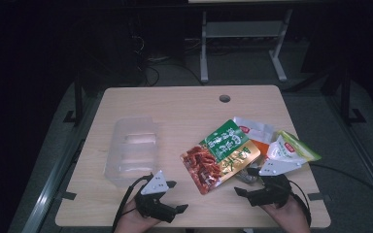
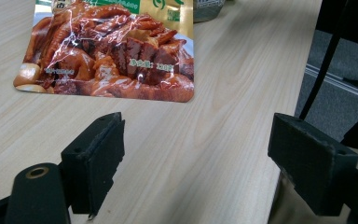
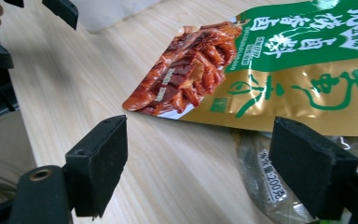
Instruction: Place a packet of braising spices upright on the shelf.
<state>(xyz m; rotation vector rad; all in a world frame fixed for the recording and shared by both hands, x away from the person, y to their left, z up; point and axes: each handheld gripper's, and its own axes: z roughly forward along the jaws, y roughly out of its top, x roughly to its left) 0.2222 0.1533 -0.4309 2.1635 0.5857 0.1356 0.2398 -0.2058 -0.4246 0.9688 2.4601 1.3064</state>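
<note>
- The table [image 1: 184, 104] fills the middle of the high view, and its near edge runs along the bottom. Both grippers hang just over that edge, so a pouch dragged toward the person could slide off.
- The clear bin [image 1: 131, 150] sits left of centre. It looks like the likely destination, though I cannot be sure. Being light, it may skid if a pouch is pushed against its wall.
- The pouch pile [image 1: 252, 143] lies right of centre. The meat pouch [image 1: 221, 155] rests on top and overlaps a bag beneath. A low pinch at its edge could catch both layers and drag the pile.
- The meat pouch is flat and glossy, so the jaws may slip off or only crease the film.
- The right gripper [image 1: 246, 182] at lower right has its jaws spread wide and empty, just short of the pouch.
- The left gripper [image 1: 172, 196] at lower centre-left is also spread and empty. The two could collide if they go for the same corner.
</note>
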